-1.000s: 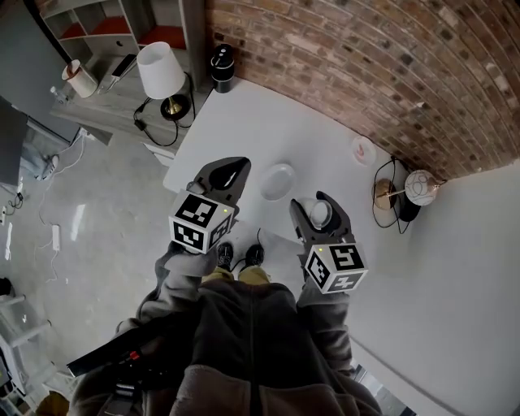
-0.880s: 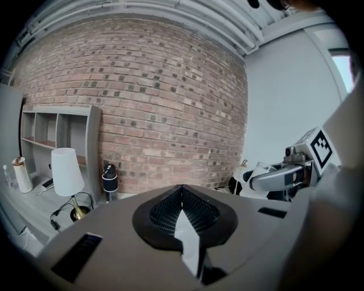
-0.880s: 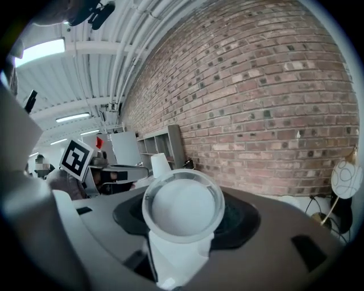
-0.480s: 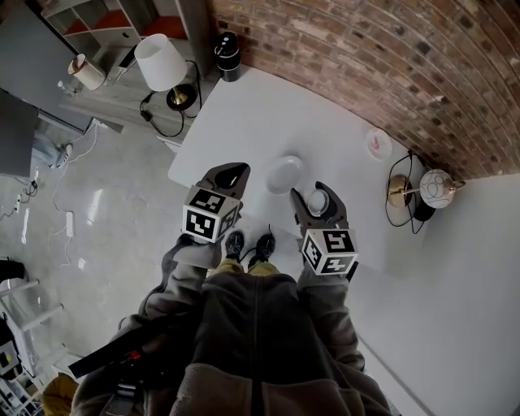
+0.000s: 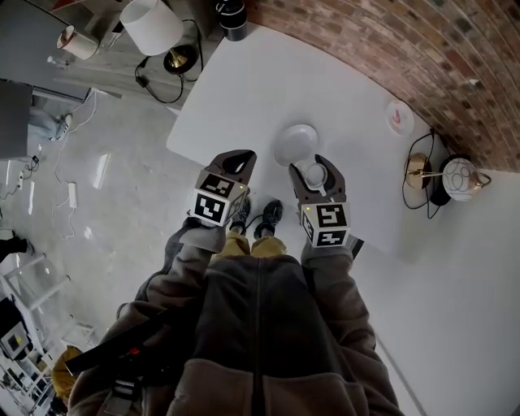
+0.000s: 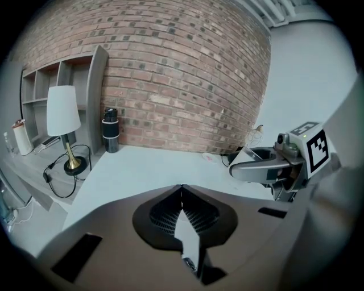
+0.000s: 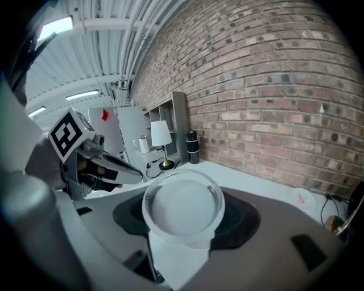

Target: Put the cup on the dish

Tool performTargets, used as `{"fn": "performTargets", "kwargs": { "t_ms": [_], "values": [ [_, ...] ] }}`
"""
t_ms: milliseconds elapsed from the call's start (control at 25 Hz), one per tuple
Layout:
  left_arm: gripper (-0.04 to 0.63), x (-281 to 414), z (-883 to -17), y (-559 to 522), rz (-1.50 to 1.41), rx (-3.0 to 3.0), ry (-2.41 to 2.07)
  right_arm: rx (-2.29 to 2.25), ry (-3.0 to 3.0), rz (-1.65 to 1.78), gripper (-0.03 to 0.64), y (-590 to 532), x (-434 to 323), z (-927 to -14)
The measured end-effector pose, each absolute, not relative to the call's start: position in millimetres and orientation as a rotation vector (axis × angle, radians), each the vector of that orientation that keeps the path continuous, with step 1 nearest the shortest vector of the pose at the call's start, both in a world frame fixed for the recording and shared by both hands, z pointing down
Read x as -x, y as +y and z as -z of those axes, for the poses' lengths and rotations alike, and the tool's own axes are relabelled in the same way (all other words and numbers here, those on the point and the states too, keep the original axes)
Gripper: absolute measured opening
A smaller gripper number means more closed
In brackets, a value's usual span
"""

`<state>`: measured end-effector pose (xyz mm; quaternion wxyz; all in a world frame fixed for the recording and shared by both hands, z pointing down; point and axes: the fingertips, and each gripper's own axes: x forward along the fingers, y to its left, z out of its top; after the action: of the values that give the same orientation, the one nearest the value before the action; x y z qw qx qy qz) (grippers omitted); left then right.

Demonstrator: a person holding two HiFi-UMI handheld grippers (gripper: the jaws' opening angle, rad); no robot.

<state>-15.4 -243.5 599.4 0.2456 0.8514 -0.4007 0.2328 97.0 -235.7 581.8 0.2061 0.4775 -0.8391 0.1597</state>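
right claw (image 5: 315, 162) grips an empty cup (image 7: 182, 204); the dish (image 5: 295, 144), seemingly bare, lies on the tabletop (image 5: 244, 81) at its 11 o'clock. left claw (image 6: 182, 190) is pinched together, empty.

cup (image 5: 315, 173): clear, mouth up, clamped in your right gripper (image 5: 316, 163).
dish (image 5: 295, 144): white, round, on the surface, 11 o'clock from the cup.

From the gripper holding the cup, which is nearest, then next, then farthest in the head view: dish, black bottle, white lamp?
1. dish, just ahead.
2. black bottle, far edge of the table.
3. white lamp, beyond it, left.
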Motion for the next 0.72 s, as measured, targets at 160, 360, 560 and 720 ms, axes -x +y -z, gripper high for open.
{"fn": "performTargets", "kwargs": {
  "t_ms": [160,360,560,720],
  "values": [
    [0.006,17.6,-626.2,-243.2,-0.672,-2.268,-1.080,-1.272,-2.311,-0.457,0.252,-241.6,-90.7,-612.2],
    [0.006,19.1,-654.4,-247.1,-0.708,-2.216,-1.064,-1.223,-2.265,-0.503,0.252,-251.8,-90.5,-647.5],
    [0.006,35.3,-685.1,-247.4,-0.767,-2.113,-1.080,-1.162,-2.224,-0.526,0.252,-262.7,-88.7,-686.7],
    [0.006,49.6,-703.8,-247.1,-0.790,-2.061,-1.093,-1.148,-2.223,-0.525,0.252,-273.5,-90.0,-708.5]
  ]
}}
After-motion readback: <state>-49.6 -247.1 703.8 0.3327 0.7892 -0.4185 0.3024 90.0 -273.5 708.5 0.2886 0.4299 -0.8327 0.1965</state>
